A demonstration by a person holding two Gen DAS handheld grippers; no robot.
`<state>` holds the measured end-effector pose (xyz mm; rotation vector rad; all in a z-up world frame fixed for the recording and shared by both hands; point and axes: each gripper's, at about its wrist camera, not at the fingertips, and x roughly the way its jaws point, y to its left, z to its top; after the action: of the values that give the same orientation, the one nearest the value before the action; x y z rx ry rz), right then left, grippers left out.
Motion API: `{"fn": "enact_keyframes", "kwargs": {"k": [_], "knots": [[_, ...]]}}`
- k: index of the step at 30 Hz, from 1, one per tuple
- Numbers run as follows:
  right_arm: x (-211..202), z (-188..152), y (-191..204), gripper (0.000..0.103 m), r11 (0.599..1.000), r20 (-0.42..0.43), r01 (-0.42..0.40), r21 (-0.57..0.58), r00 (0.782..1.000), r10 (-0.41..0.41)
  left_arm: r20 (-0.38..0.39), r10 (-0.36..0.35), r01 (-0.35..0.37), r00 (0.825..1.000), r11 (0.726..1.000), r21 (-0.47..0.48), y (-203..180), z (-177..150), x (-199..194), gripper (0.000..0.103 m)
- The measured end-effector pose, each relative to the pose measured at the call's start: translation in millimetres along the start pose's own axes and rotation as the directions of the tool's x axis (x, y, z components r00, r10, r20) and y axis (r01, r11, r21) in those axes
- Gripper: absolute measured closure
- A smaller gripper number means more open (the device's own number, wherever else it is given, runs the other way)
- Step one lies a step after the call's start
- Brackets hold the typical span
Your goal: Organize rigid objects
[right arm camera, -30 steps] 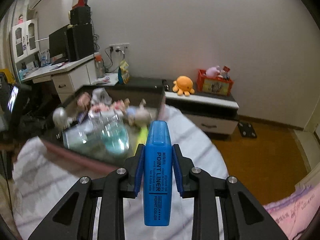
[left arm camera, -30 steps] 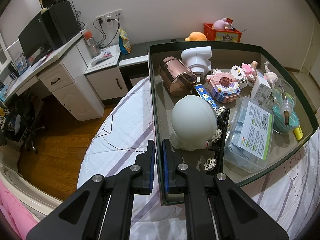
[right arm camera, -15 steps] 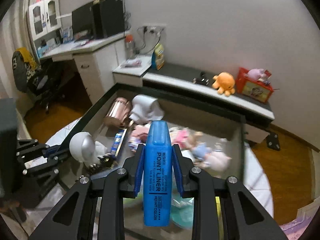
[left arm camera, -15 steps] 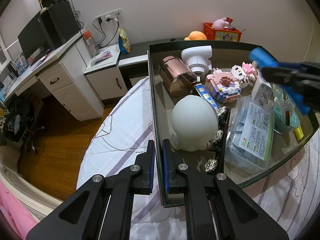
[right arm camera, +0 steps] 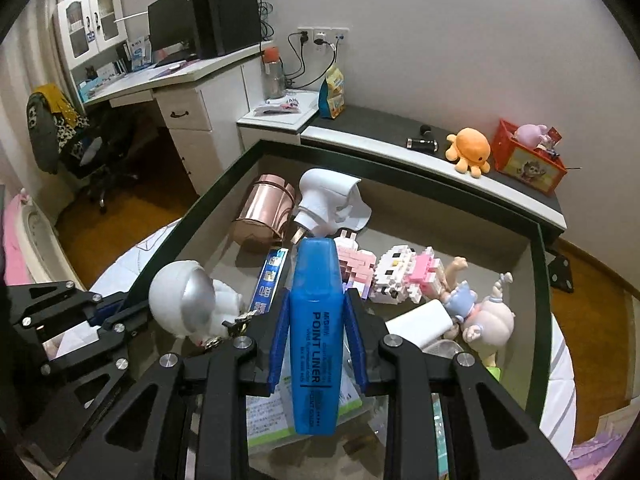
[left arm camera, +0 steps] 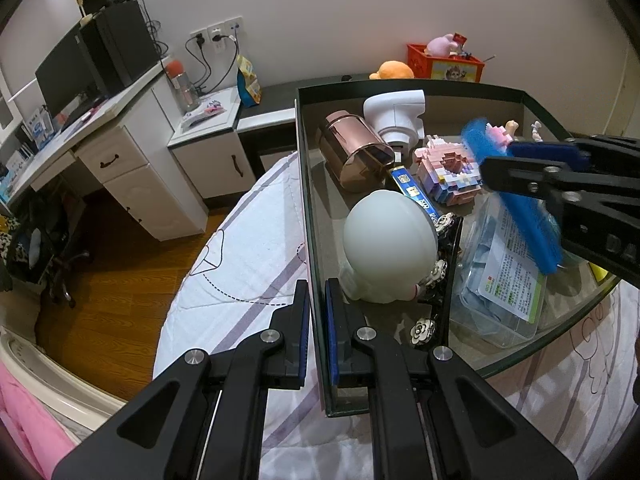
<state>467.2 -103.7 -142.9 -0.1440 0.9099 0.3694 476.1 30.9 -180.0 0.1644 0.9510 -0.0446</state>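
Note:
A dark-rimmed glass tray [left arm camera: 400, 86] lies on a bed, filled with small items. My left gripper [left arm camera: 318, 308] is shut on the tray's left wall near the front corner. My right gripper [right arm camera: 316, 308] hangs over the tray's right half with a blue highlighter [right arm camera: 316, 340] upright between its pads. Its jaws are opening, though the pads still touch the highlighter. From the left wrist view the right gripper [left arm camera: 504, 156] and highlighter [left arm camera: 524, 224] hover above a clear labelled box [left arm camera: 504, 276].
In the tray lie a white round figure [left arm camera: 388, 240], a rose-gold cup [left arm camera: 352, 152], a white device [left arm camera: 396, 116], pink block models [left arm camera: 448, 172] and dolls [right arm camera: 488, 316]. A desk [left arm camera: 120, 152] and low cabinet [right arm camera: 400, 140] stand beyond the bed.
My right gripper has swung in from beside the bed to over the tray, carrying the highlighter. It now shows at the right of the left wrist view. The left gripper has kept still.

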Motion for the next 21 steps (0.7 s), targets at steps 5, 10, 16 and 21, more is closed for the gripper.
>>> {"fn": "enact_keyframes", "kwargs": {"k": [5,10,16,21], "knots": [[-31,-7,-4,0.018,0.998,0.06,0.066,0.013,0.996,-0.067,-0.002,0.0,0.0,1.0,1.0,0.002,2,0,0,0.096],[-60,-16,-28,0.018,0.992,0.112,0.104,0.079,0.987,-0.112,-0.006,0.01,-0.01,1.0,1.0,0.005,2,0,0,0.096],[-67,-23,-42,0.018,0.989,0.096,0.115,0.096,0.988,-0.124,-0.013,0.054,-0.054,0.998,0.998,0.032,-2,0,-6,0.095],[-64,-31,-42,0.018,0.99,0.083,0.103,0.097,0.99,-0.111,0.018,0.113,-0.114,0.993,0.991,0.068,-11,3,-23,0.094]]}}
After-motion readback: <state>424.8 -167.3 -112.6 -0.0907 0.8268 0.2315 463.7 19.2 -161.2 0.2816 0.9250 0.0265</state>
